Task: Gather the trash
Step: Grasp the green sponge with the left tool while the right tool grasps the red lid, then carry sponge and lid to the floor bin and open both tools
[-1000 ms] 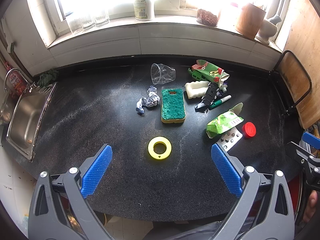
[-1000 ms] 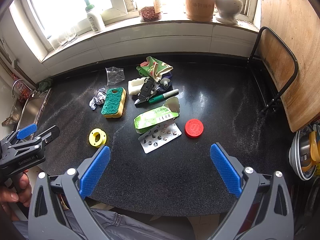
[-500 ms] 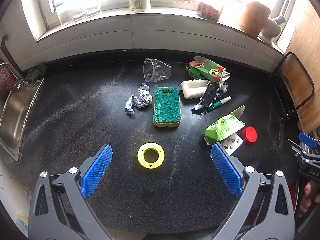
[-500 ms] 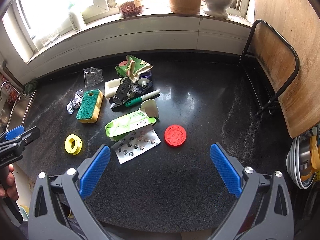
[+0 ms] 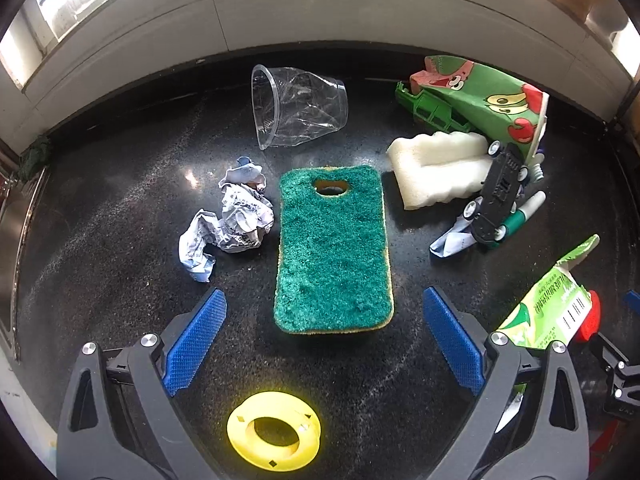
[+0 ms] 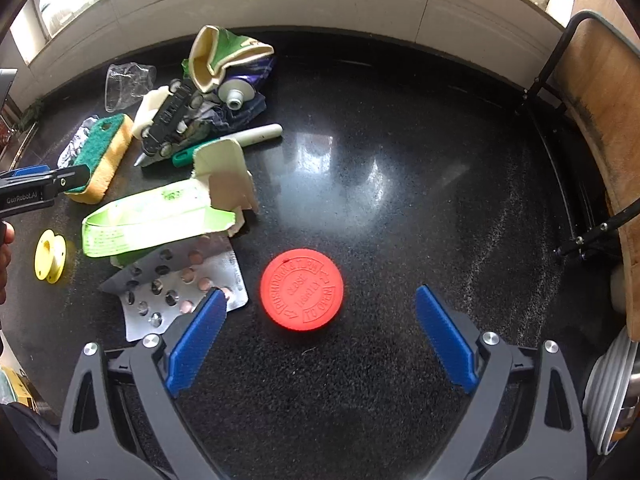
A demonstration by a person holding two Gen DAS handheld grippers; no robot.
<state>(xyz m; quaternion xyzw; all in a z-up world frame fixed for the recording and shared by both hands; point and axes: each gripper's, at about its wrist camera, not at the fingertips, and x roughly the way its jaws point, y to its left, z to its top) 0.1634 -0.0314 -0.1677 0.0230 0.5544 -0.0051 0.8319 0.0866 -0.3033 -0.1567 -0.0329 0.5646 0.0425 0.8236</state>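
Both grippers' fingers wide and empty; right gripper [image 6: 316, 340], straddling the red cap [image 6: 302, 290], risks snagging the adjacent blister pack [image 6: 176, 284].

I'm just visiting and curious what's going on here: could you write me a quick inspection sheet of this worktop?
Surface: black speckled countertop, glossy.
Job's things: crumpled paper, clear plastic cup on its side, torn green carton, pill blister sheet, red round cap.
Clutter: green scouring sponge, yellow spool, toy car, marker.
Grippers: left gripper open; right gripper open, nothing held.
Cables: nothing seen.
Surroundings: white windowsill wall.
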